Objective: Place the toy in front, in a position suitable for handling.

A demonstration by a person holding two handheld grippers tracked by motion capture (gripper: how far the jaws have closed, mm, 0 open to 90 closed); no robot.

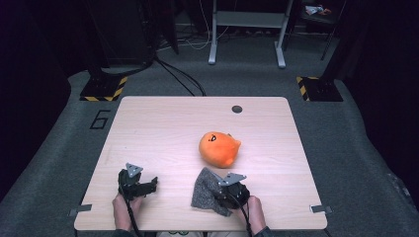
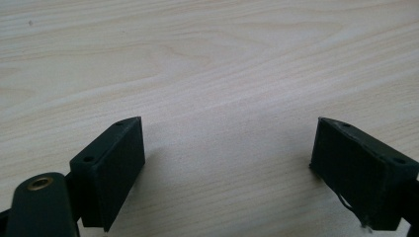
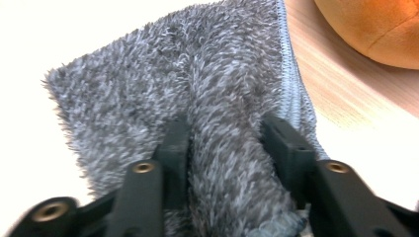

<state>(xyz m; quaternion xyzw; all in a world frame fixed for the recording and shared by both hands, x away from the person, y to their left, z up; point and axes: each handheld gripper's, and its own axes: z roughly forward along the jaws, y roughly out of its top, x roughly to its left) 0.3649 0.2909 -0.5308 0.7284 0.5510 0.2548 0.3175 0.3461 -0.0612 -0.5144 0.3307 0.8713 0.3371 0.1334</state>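
Observation:
A grey fluffy cloth (image 1: 205, 191) lies near the table's front edge. My right gripper (image 1: 221, 190) is shut on a raised fold of the grey cloth (image 3: 225, 143), which bulges up between the two jaws. An orange plush toy (image 1: 219, 148) with a small dark face sits just beyond the cloth, near the middle of the table; the orange plush toy (image 3: 380, 29) fills the top right corner of the right gripper view. My left gripper (image 1: 148, 185) rests at the front left, open (image 2: 227, 168), with bare wood between its jaws.
The light wooden table (image 1: 163, 128) has a small dark round hole (image 1: 237, 109) near its far edge. Metal clips (image 1: 79, 210) stick out at both front corners. Grey floor, black stands with yellow-black bases and a white frame lie beyond the table.

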